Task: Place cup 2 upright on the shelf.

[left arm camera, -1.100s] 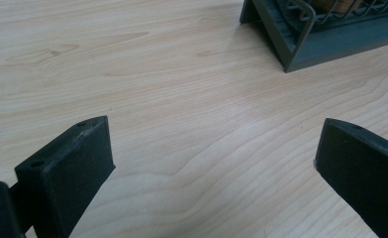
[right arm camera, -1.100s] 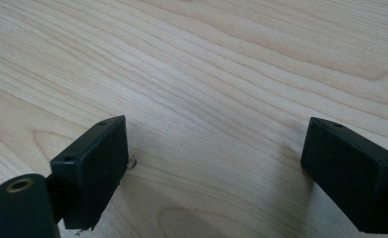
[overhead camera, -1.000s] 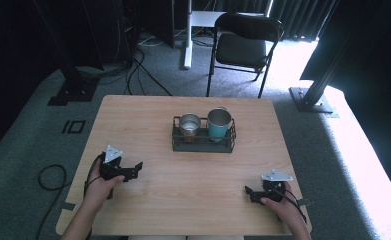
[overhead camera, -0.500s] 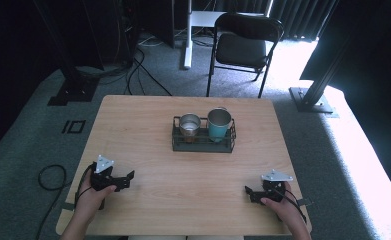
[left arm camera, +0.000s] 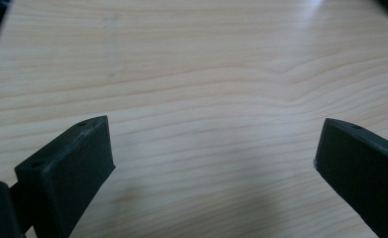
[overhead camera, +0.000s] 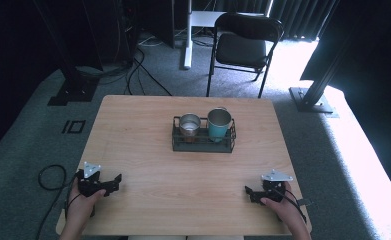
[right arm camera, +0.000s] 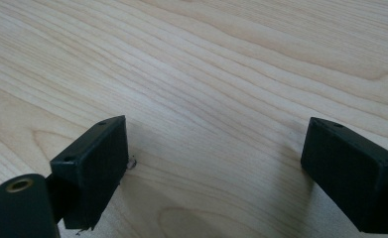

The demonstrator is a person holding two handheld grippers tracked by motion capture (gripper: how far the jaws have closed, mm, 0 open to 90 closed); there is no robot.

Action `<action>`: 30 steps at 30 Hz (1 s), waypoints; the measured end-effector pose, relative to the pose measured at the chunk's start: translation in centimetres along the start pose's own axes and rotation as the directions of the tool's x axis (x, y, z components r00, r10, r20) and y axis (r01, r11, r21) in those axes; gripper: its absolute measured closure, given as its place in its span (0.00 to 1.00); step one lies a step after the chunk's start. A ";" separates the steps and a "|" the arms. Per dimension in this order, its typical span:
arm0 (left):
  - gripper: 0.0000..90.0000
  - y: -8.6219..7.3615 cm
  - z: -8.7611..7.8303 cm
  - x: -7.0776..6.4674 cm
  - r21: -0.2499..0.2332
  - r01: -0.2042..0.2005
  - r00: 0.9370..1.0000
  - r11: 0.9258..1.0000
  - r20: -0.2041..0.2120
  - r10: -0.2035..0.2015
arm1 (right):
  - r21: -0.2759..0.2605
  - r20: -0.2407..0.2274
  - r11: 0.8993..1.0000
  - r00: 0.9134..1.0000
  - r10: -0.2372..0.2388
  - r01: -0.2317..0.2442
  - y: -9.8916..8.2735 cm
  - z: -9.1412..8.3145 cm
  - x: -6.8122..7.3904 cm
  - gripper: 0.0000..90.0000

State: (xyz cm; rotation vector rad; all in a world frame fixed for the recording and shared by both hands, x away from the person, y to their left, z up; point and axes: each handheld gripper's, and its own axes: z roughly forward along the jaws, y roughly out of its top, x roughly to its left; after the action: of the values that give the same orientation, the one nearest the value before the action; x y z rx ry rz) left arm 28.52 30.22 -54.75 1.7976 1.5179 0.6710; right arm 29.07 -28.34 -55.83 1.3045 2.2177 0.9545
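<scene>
A black wire rack point(overhead camera: 203, 141) stands at the middle of the wooden table point(overhead camera: 148, 125), holding a steel cup point(overhead camera: 189, 124) on its left and a taller teal cup point(overhead camera: 219, 123) on its right. My left gripper point(overhead camera: 116, 180) rests low near the table's front left corner, jaws wide apart over bare wood point(left arm camera: 206, 99), nothing between them. My right gripper point(overhead camera: 248, 192) sits near the front right corner, also open over bare wood point(right arm camera: 216, 89). Both grippers are far from the rack.
A black folding chair point(overhead camera: 245, 45) stands behind the table's far edge. A desk leg and cables lie on the grey carpet at the back. A metal post base point(overhead camera: 310, 97) is on the floor to the right. A cable loops on the floor at the left.
My left gripper has drawn back toward the front left corner of the table. The right gripper has stayed in place.
</scene>
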 end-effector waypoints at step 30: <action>0.03 -1.3 -0.3 1.4 0.111 0.073 0.989 0.991 -0.136 -0.057 | 0.000 0.000 1.000 1.000 0.000 0.000 0.0 0.0 0.0 0.12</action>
State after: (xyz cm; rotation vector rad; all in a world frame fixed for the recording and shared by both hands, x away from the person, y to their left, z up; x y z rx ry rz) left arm 27.75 31.75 -55.62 1.8101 1.7282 0.6953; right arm 29.07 -28.34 -55.84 1.3046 2.2178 0.9544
